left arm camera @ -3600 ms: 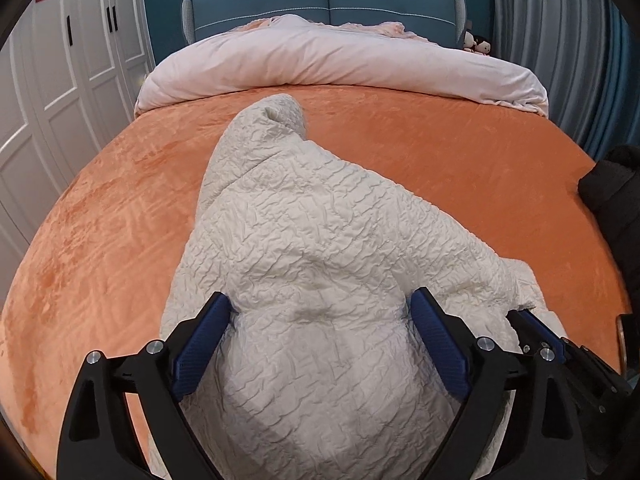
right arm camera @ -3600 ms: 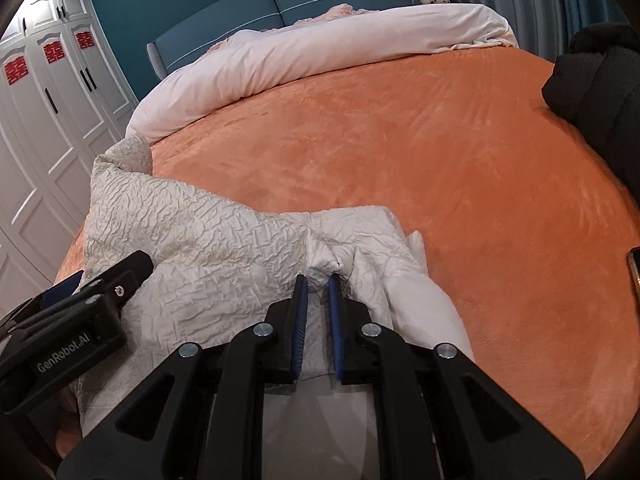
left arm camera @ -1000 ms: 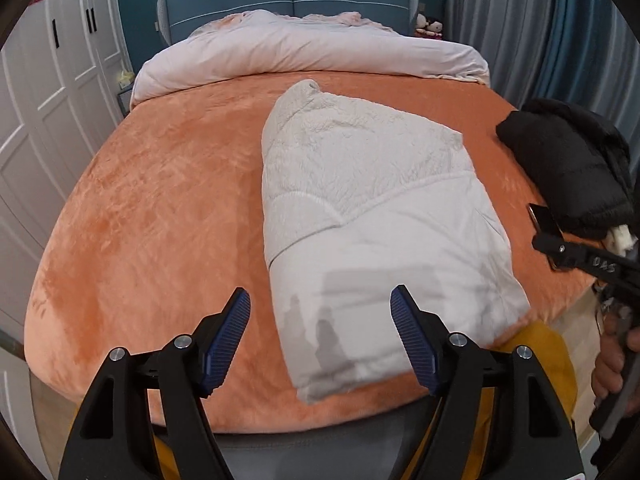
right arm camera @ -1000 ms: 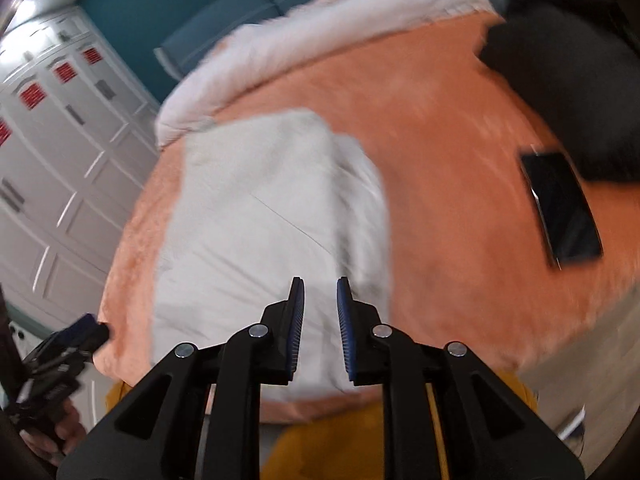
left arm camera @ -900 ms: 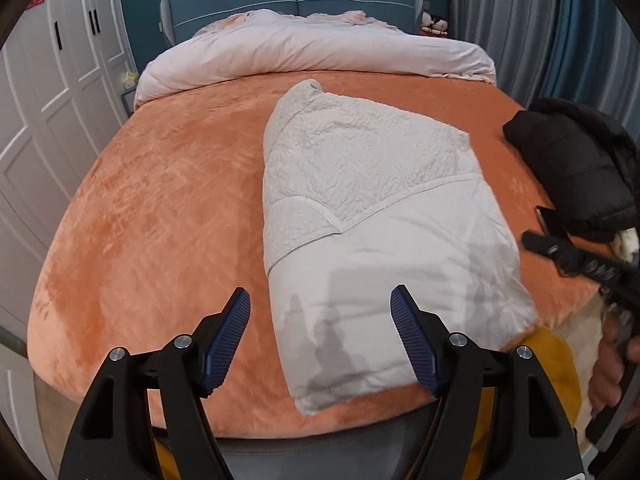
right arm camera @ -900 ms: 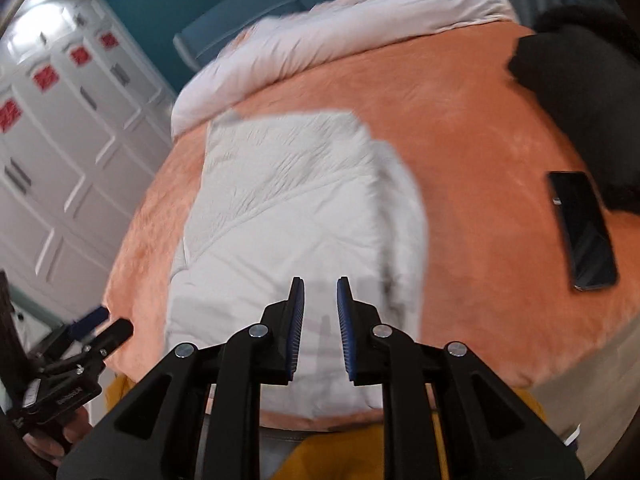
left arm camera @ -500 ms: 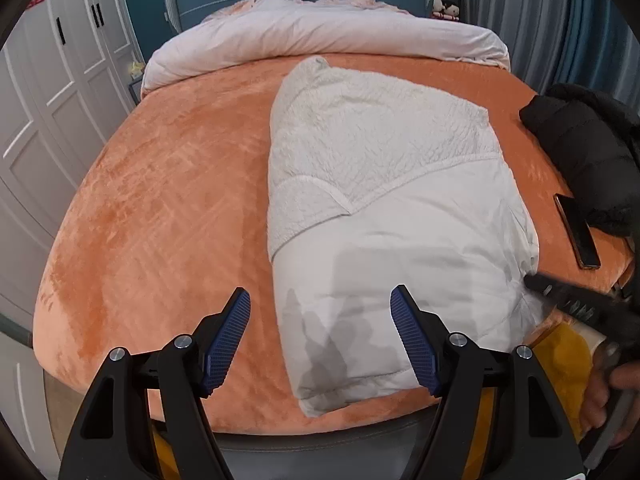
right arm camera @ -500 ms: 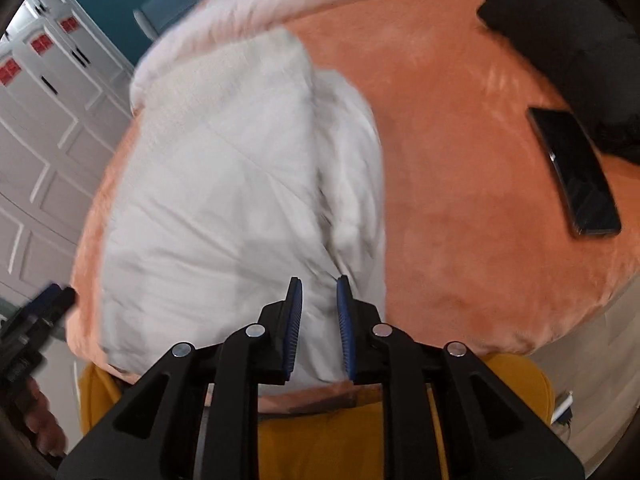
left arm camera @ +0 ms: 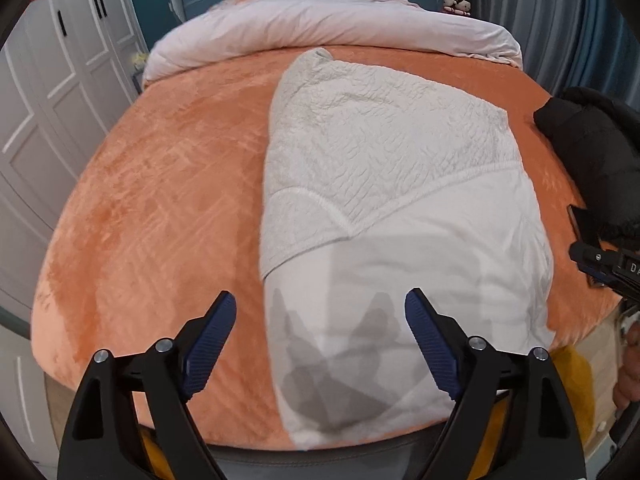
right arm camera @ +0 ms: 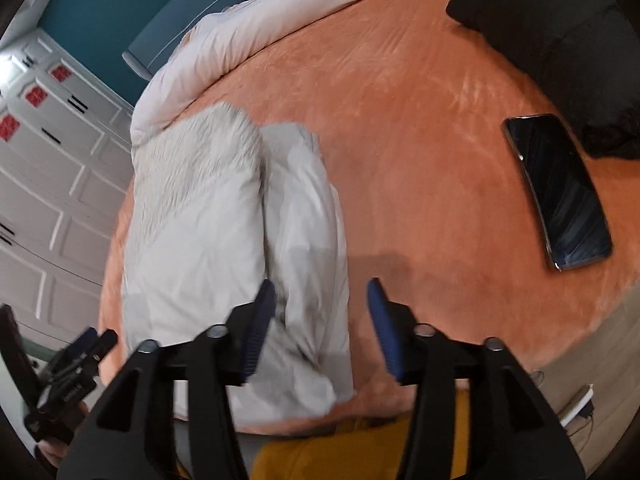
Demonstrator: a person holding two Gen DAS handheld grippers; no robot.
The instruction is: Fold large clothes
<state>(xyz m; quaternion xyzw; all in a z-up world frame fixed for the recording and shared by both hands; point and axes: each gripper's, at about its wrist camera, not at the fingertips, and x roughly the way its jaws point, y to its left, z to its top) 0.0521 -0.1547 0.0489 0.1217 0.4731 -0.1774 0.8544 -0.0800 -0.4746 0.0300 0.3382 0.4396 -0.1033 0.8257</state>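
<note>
A large white padded garment lies folded lengthwise on the orange bed, its crinkled side on the far half and its smooth lining on the near half. My left gripper is open and empty above the garment's near end. My right gripper is open and empty, its jaws either side of the garment's near right edge. I cannot tell whether it touches the cloth. Each gripper shows at the edge of the other's view.
A black jacket lies at the bed's right side with a black phone beside it. A pink duvet is bunched at the headboard. White wardrobes stand to the left. The bed's front edge is just below the grippers.
Both grippers have moved down and in toward the garment's near end. The right gripper, shut half a second ago, has opened around the garment's right edge.
</note>
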